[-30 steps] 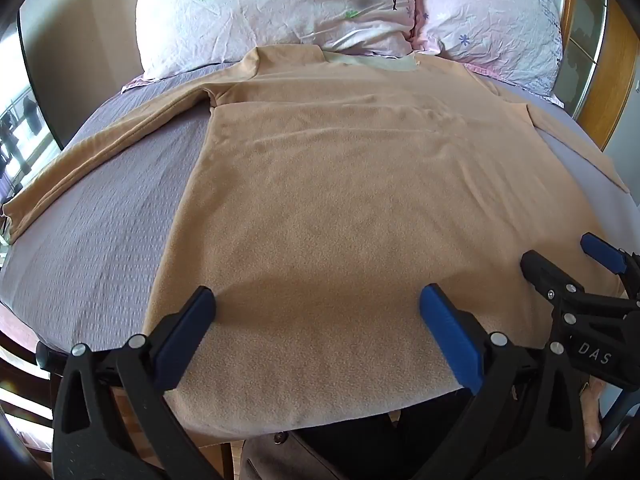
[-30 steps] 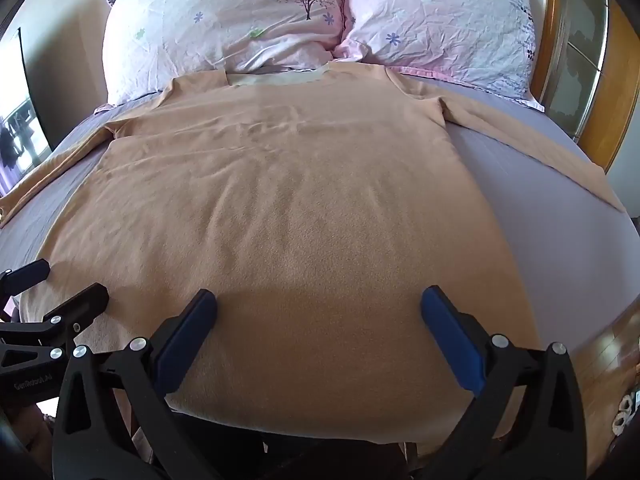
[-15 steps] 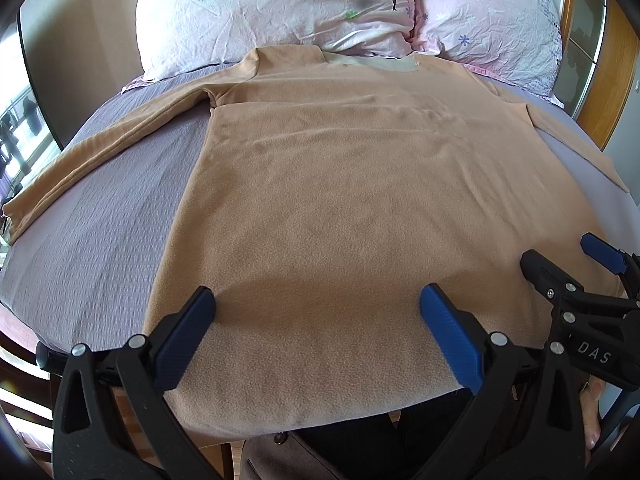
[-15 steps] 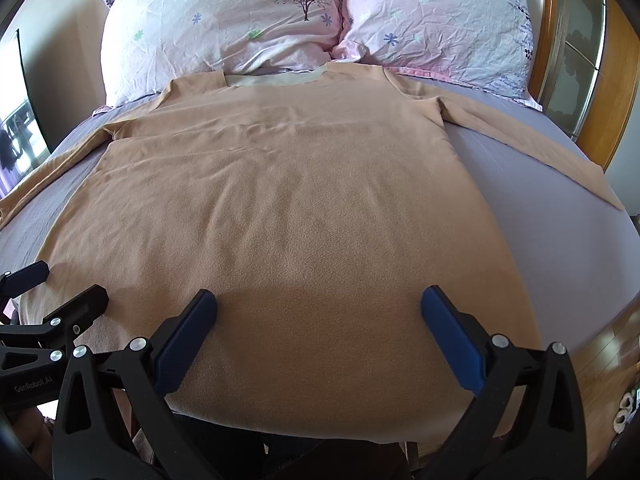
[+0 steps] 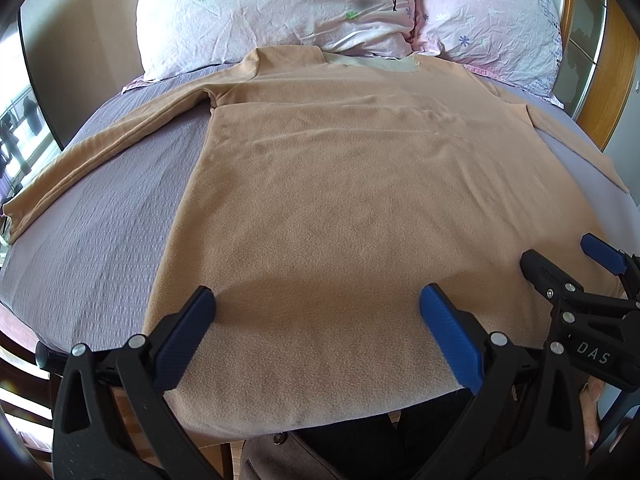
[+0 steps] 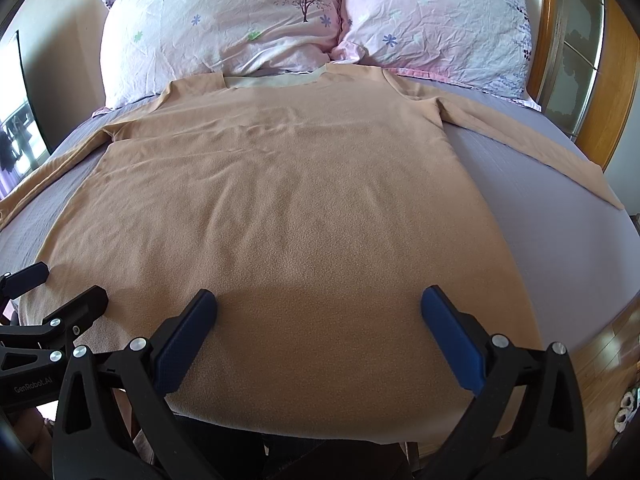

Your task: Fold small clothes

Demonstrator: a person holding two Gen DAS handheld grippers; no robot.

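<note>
We begin at our own tools. The left gripper (image 5: 316, 320) hangs over the hem with its blue pads spread wide and nothing between them, and the right gripper (image 6: 320, 320) does the same a little further along the hem; from the left wrist view it also appears at about 4 o'clock, its jaws parted too.

Under both lies the tan long-sleeved fleece shirt (image 5: 360, 200), spread flat on the purple bedsheet (image 5: 100, 220). It covers most of the middle of the bed, and its hem hangs a little over the near edge at 6 o'clock.

We judge that the folding is not yet begun: the body is smooth, both sleeves are stretched out, and we see no fold at all (only some light wrinkles near the chest). Everything of the task is left, the sleeves and sides first, probably.

The long axis of the shirt runs from 6 o'clock to 12 o'clock. The pale collar (image 6: 276, 79) points to 12 o'clock and touches the floral pillows (image 6: 240, 20). One sleeve goes toward 9 o'clock, the other sleeve (image 6: 540, 140) toward 3 o'clock.
</note>
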